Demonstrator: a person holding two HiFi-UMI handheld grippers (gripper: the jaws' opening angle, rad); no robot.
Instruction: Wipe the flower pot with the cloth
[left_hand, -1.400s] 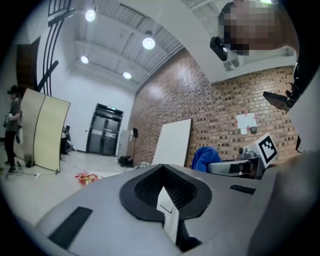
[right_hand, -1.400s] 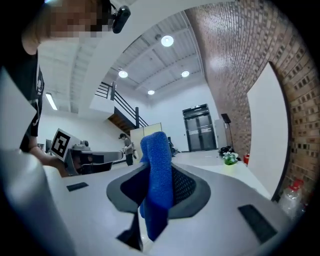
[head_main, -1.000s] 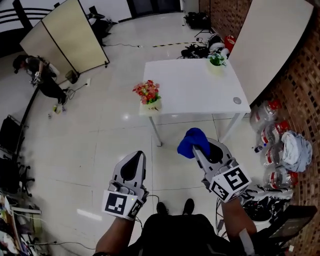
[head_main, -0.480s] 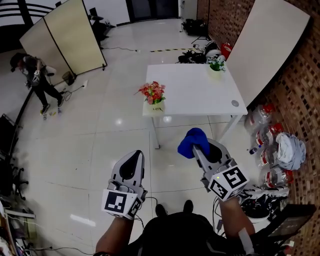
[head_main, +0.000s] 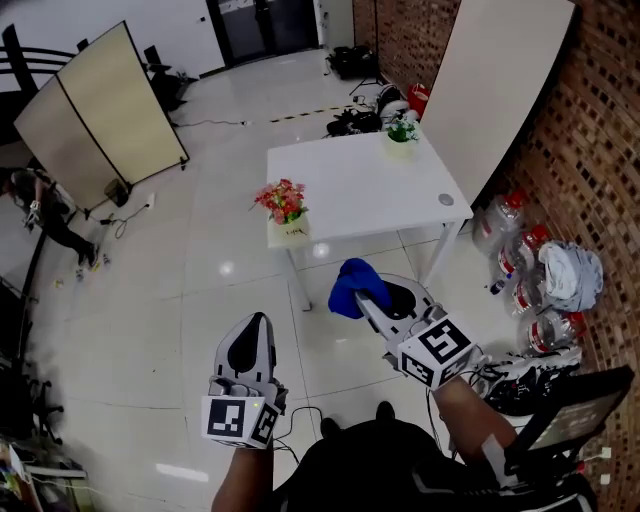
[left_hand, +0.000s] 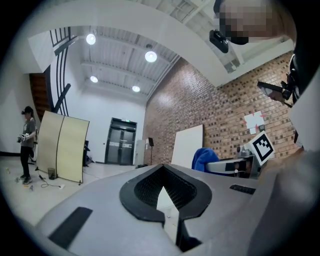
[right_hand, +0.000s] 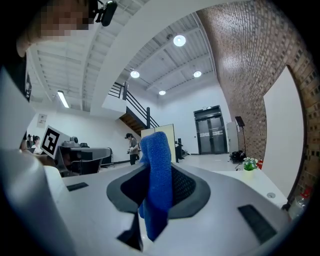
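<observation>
A shiny white tile floor (head_main: 150, 300) lies under a white square table (head_main: 360, 190), with a red-brown brick wall (head_main: 590, 170) on the right, a big white board (head_main: 490, 80) standing against it, a tan folding screen (head_main: 100, 115) on the left, dark double doors (head_main: 250, 20) far off, and round ceiling lights (left_hand: 150, 56) glowing.

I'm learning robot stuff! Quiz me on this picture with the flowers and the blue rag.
1. True or false: the left hand-held gripper is shut and holds nothing.
2. What pinches the fuzzy blue cloth? A) the left hand-held gripper B) the right hand-held gripper C) nothing at all
3. Fill in: the pale pot of red flowers stands at a ___ of the white rectangular table.
Key: 1 true; 2 B; 3 corner.
</observation>
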